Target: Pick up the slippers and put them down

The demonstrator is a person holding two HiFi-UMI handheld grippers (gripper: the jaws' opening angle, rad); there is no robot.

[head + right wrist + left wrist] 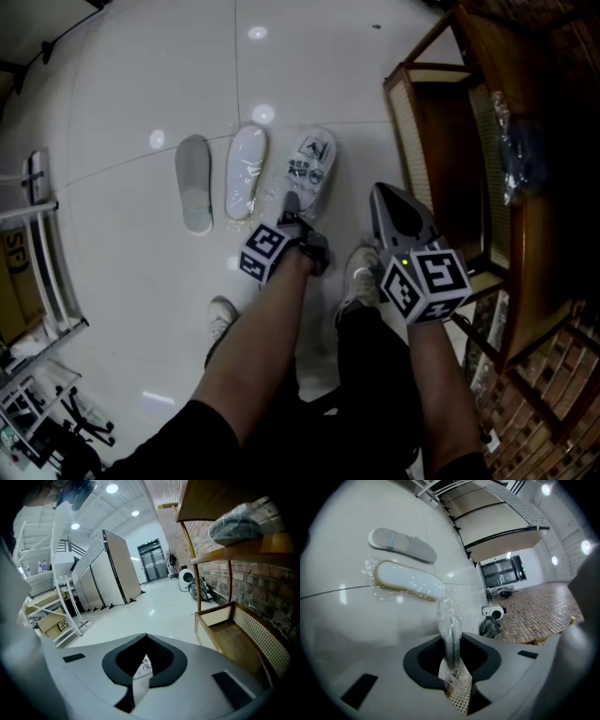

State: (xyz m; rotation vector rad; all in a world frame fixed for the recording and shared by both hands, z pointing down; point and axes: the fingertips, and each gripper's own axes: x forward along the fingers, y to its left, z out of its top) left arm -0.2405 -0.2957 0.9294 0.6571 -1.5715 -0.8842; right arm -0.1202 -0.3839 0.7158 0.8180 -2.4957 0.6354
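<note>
left claw (291, 204) (451, 641): pinching the held slipper (314, 161) (449, 613) by one end, through its film; the slipper stands edge-on between the jaws.
right claw (380, 194) (143, 660): pressed together on a thin printed slip (139, 674); nothing shows past the tips, and it hangs near the rack (525, 234) (234, 641).
held slipper, place: low over the floor (141, 84), just right of the white slipper (246, 169) (410, 581) in the head view. Whether it touches the tile I cannot tell.
risk, grip: the film is loose and slick, so the slipper may slide inside it or twist out of the pinch.
risk, landing: let go while on edge, it would likely topple, perhaps onto the white slipper, and lie askew.
risk, skid: a glossy tile under a glossy wrap may let it skate out of line.
film: clear, crinkled and shiny.
held slipper, make: thin, flat, long oval; a black-printed label on top and a dotted face by the jaws.
white slipper, make: wrapped, pale, with a tan rim.
grey slipper (194, 187) (401, 543): bare, matte, with a band across.
floor, make: white polished tile that mirrors the lamps.
rack, make: brown wood with woven panels.
</note>
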